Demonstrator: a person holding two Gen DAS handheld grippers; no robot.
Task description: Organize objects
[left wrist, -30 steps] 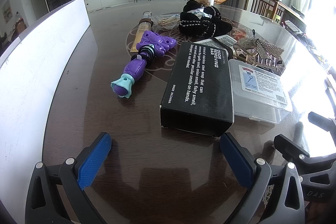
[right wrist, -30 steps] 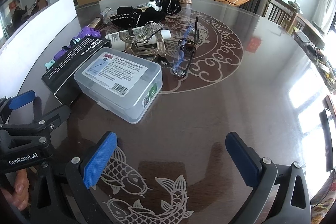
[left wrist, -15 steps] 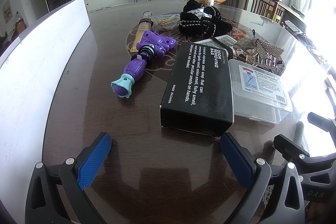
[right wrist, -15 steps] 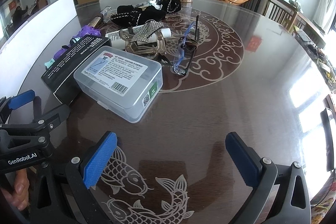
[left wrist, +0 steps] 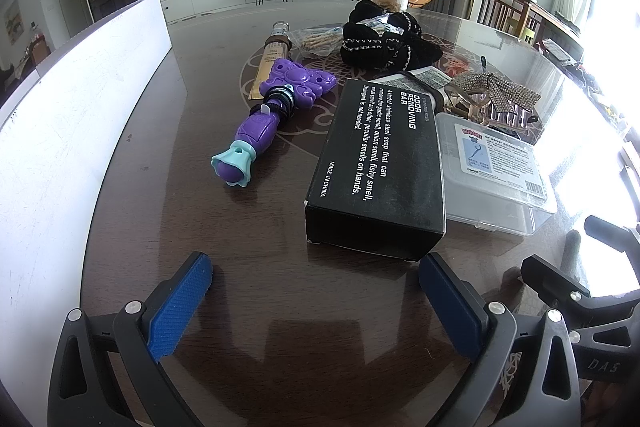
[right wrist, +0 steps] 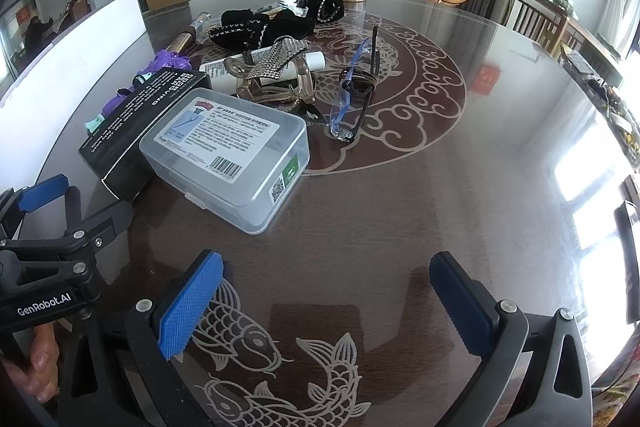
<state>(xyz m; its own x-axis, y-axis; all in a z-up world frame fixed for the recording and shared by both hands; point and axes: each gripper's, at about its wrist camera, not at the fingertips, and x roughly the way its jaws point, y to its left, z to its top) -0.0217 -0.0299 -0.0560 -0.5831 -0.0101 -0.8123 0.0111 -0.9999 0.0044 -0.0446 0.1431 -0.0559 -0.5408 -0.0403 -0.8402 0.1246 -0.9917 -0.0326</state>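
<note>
Both tools hang low over the near edge of the dark glossy round table, each spread wide with nothing between its blue pads. The left gripper faces the short end of the black cardboard box printed "ODOR REMOVING BAR", which lies just ahead of it. The right gripper is over bare tabletop, with the clear plastic lidded case with a white label ahead and to its left.

The trouble I'd expect comes from how tightly things are packed. The black box and the clear case lie side by side, touching or nearly so; a finger pushed down that seam would likely shove the case toward the rhinestone-strapped clear sandal and the blue-framed safety glasses behind it. On polished glass, a nudged box would probably slide rather than seat in the grip. The purple plastic toy wand with a teal tip sits near the box's other side and could be knocked. The two tools are also close together, so they might collide.
</note>
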